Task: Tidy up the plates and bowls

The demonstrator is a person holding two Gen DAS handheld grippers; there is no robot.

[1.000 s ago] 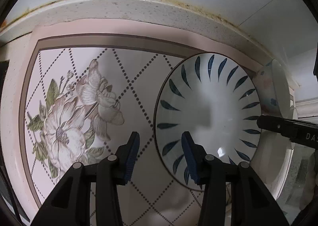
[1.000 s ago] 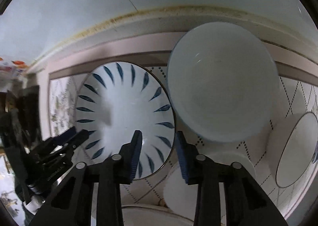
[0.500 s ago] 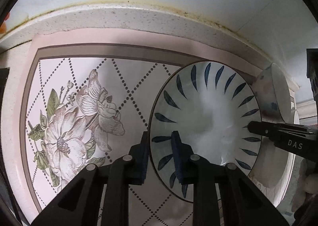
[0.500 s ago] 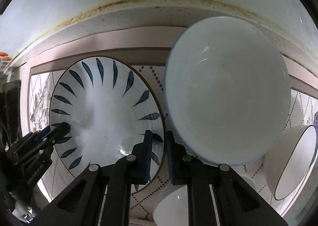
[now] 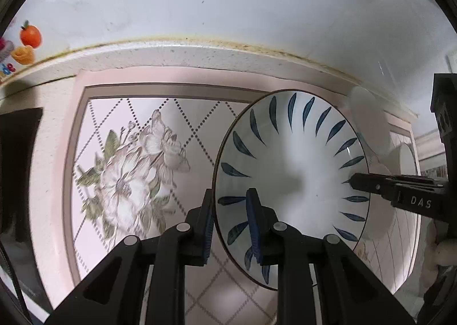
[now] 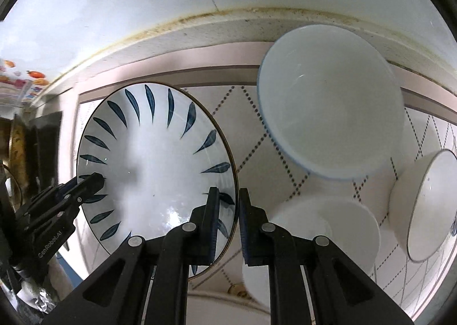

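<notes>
A white plate with blue leaf marks [image 5: 294, 170] is held above the floral mat by both grippers. My left gripper [image 5: 230, 225] is shut on its left rim. My right gripper [image 6: 229, 225] is shut on its right rim, the plate [image 6: 154, 159] filling the left of the right wrist view. The right gripper's fingers [image 5: 371, 183] show at the plate's right edge in the left wrist view; the left gripper's fingers [image 6: 88, 185] show at its left edge in the right wrist view.
A large white bowl with a blue rim [image 6: 331, 102] stands to the right of the plate. A small white bowl [image 6: 322, 228] and a dark-rimmed bowl [image 6: 428, 208] lie nearer right. The floral mat [image 5: 128, 170] lies on a speckled counter against a white wall.
Both grippers have closed on the plate's rim, left and right. The plate has risen off the mat and the cameras have tilted up toward the wall.
</notes>
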